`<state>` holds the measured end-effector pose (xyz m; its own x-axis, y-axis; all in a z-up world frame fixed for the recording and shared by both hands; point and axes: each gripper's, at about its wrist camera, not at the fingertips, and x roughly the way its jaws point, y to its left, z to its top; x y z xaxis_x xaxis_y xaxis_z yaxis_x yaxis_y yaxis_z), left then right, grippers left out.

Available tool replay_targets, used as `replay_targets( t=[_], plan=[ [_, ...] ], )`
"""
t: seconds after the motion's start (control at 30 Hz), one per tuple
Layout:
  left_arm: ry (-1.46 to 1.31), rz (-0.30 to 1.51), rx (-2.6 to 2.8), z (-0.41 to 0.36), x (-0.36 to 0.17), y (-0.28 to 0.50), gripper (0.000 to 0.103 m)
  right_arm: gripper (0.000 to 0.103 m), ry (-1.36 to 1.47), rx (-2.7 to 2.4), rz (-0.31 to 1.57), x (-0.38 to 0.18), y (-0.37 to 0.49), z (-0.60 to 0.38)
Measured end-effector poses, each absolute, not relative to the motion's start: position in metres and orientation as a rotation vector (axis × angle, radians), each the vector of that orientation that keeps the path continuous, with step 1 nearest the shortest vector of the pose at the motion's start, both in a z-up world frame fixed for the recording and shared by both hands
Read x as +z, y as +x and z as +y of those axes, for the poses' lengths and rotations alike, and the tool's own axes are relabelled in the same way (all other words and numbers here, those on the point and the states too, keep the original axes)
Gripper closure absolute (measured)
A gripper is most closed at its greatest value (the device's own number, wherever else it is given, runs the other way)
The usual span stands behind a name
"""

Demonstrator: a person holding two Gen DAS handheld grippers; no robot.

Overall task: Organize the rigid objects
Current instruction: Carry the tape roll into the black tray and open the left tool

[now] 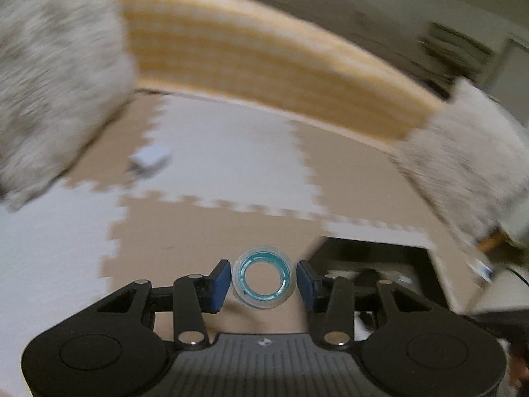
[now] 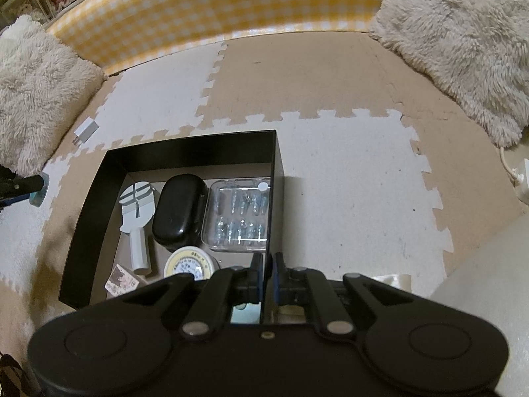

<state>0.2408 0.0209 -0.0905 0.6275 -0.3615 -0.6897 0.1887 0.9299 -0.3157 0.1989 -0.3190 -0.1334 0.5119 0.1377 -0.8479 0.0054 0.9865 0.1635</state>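
My left gripper holds a clear roll of tape with a teal core between its blue pads, above the foam floor mat; the view is blurred. It also shows at the left edge of the right wrist view. My right gripper is shut on the right wall of a black open box. The box holds a white paddle-shaped tool, a black case, a clear plastic case of small parts, a round yellow-rimmed tin and a card.
A small white charger plug lies on the mat left of the box; it also shows in the left wrist view. Fluffy cushions flank a yellow checked edge. A white cord and plug lie at right.
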Motion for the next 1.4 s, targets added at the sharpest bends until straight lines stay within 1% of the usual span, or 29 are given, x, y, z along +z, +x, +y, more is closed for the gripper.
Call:
replay_targets(
  t=[0.23, 0.5, 0.97, 1.0, 1.03, 1.07, 1.13, 1.4],
  plan=[
    [-0.138, 0.825, -0.515, -0.031, -0.083, 0.214, 0.058, 0.097, 0.157, 0.078, 1.031, -0.133, 0.2, -0.319],
    [0.07, 0.848, -0.596, -0.073, -0.101, 0.201, 0.058, 0.097, 0.168, 0.068, 1.035, -0.133, 0.2, -0.32],
    [0.304, 0.787, -0.628, -0.092, -0.114, 0.2, 0.057, 0.097, 0.163, 0.071, 1.035, -0.134, 0.2, -0.32],
    [0.314, 0.788, -0.626, -0.093, -0.115, 0.199, 0.057, 0.097, 0.163, 0.071, 1.035, -0.134, 0.2, -0.32],
    [0.318, 0.799, -0.629, -0.093, -0.115, 0.198, 0.052, 0.097, 0.163, 0.071, 1.035, -0.134, 0.2, -0.32],
    [0.317, 0.808, -0.631, -0.094, -0.115, 0.198, 0.045, 0.097, 0.163, 0.071, 1.035, -0.134, 0.2, -0.32],
    [0.325, 0.818, -0.638, -0.095, -0.114, 0.195, 0.037, 0.097, 0.164, 0.072, 1.036, -0.133, 0.2, -0.319],
    [0.309, 0.86, -0.665, -0.097, -0.113, 0.189, 0.033, 0.097, 0.165, 0.071, 1.036, -0.133, 0.2, -0.319]
  ],
)
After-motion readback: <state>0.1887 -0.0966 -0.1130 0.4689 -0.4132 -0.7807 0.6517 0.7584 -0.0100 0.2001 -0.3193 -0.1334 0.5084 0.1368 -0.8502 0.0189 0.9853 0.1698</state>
